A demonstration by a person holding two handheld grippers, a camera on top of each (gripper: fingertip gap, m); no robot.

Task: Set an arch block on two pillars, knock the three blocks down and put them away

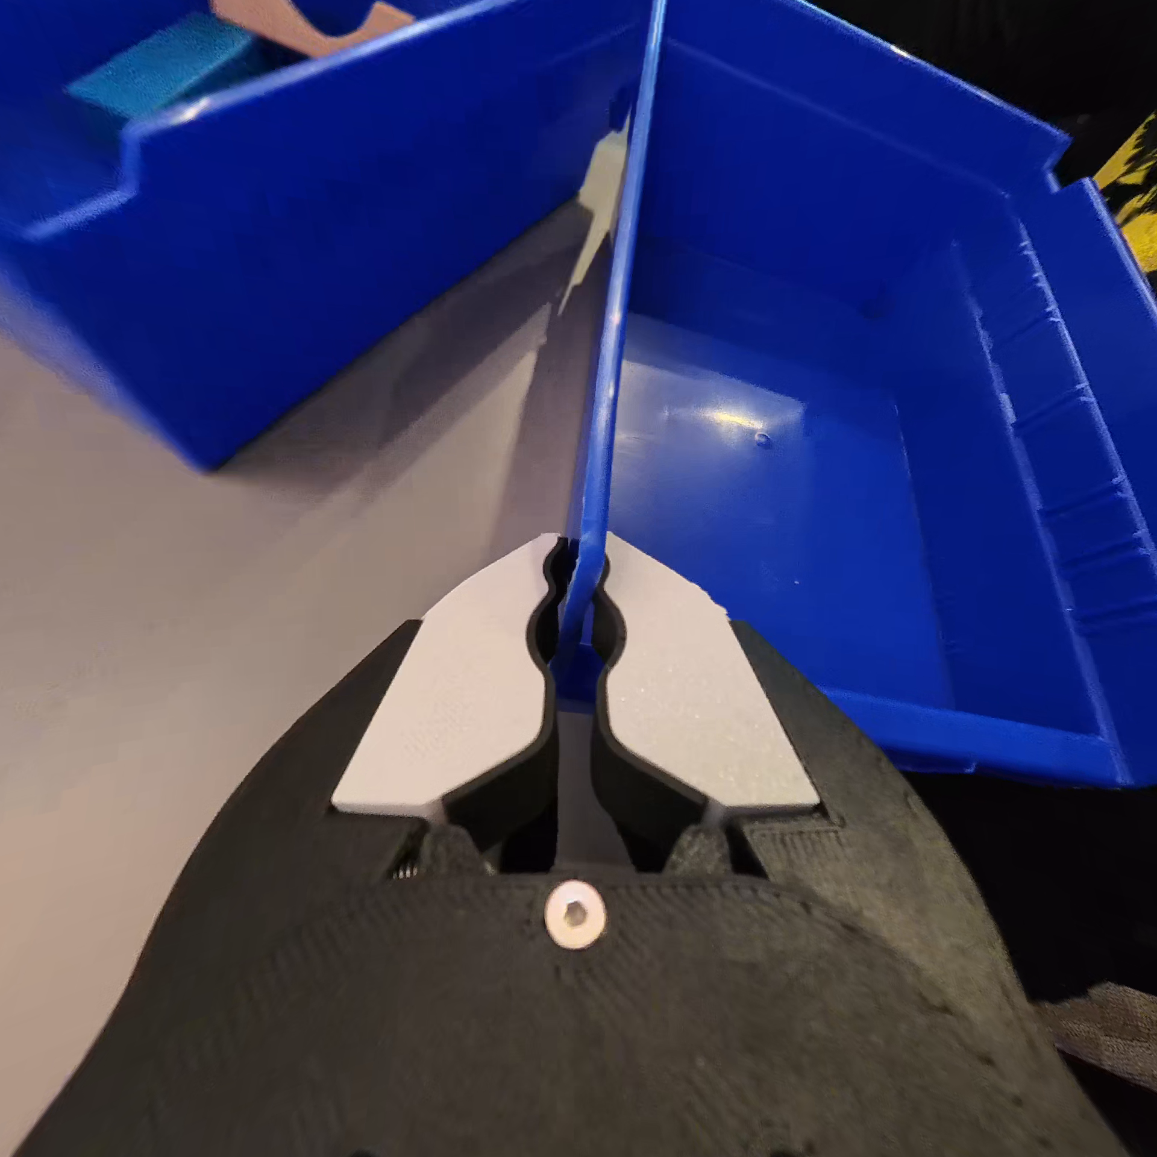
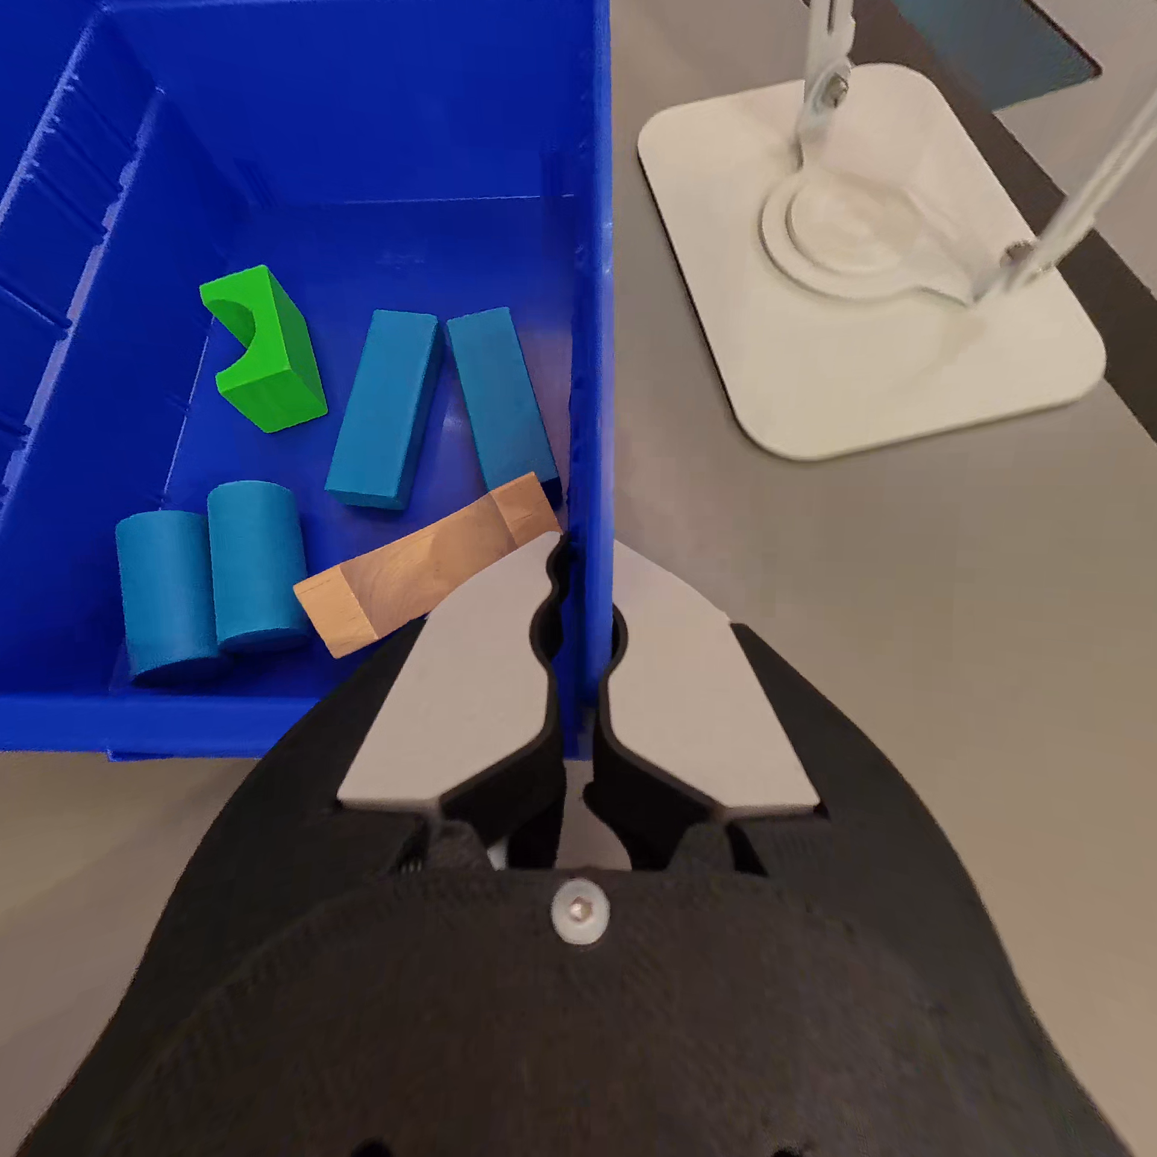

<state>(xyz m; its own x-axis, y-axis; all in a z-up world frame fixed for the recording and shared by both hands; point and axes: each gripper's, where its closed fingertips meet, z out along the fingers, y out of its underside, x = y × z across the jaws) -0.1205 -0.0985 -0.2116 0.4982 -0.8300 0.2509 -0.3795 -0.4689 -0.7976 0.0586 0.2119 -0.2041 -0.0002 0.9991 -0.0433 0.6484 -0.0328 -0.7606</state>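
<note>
My left gripper (image 1: 576,551) is shut on the thin side wall (image 1: 620,313) of an empty blue bin (image 1: 814,188). A second blue bin (image 1: 313,219) lies at the upper left, with a teal block (image 1: 163,75) and a wooden arch block (image 1: 313,25) showing inside. My right gripper (image 2: 585,545) is shut on the right wall (image 2: 595,313) of a blue bin. That bin holds a wooden arch block (image 2: 426,563), a green arch block (image 2: 269,350), two teal bars (image 2: 385,407) (image 2: 501,394) and two teal cylinders (image 2: 166,588) (image 2: 257,557), all lying loose on its floor.
The bins are on a grey table (image 1: 188,626). A white stand base (image 2: 876,350) with a metal arm sits to the right of the filled bin. A yellow and black object (image 1: 1133,188) lies beyond the empty bin's right side. The empty bin's near corner is by the table's dark edge. Tip to tip, the grippers are about 35 centimetres apart.
</note>
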